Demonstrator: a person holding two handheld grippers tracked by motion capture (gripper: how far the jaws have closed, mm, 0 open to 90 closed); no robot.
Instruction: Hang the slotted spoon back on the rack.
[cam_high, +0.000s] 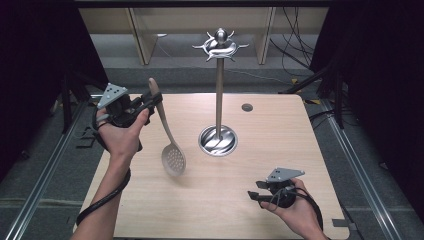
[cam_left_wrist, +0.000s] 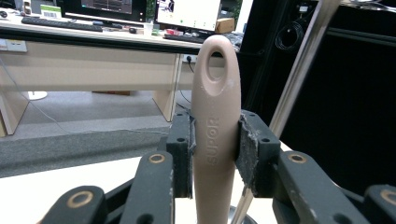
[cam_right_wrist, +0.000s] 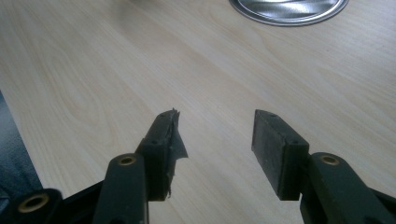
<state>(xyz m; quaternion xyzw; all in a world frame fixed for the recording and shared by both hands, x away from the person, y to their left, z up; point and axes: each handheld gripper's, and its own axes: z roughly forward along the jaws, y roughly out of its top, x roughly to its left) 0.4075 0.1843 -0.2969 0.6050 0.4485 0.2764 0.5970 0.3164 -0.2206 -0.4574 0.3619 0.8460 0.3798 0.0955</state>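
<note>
A beige slotted spoon (cam_high: 167, 132) hangs above the left part of the wooden table (cam_high: 280, 130), its perforated head down and its handle up. My left gripper (cam_high: 152, 102) is shut on the handle. In the left gripper view the handle (cam_left_wrist: 215, 121), marked SUPOR and ending in a hanging hole, stands upright between the two pads. A chrome utensil stand rises at the table's middle, with a round base (cam_high: 218, 140), a thin pole (cam_high: 219, 95) and a crown of hooks (cam_high: 220, 46). My right gripper (cam_high: 254, 190) lies low at the front right, open and holding nothing (cam_right_wrist: 215, 135).
A small round grommet (cam_high: 247, 107) is set into the table behind the stand. The stand's base rim (cam_right_wrist: 289, 10) lies ahead of the right gripper. Shelving legs and cables sit on the floor beyond the far edge. Dark curtains flank both sides.
</note>
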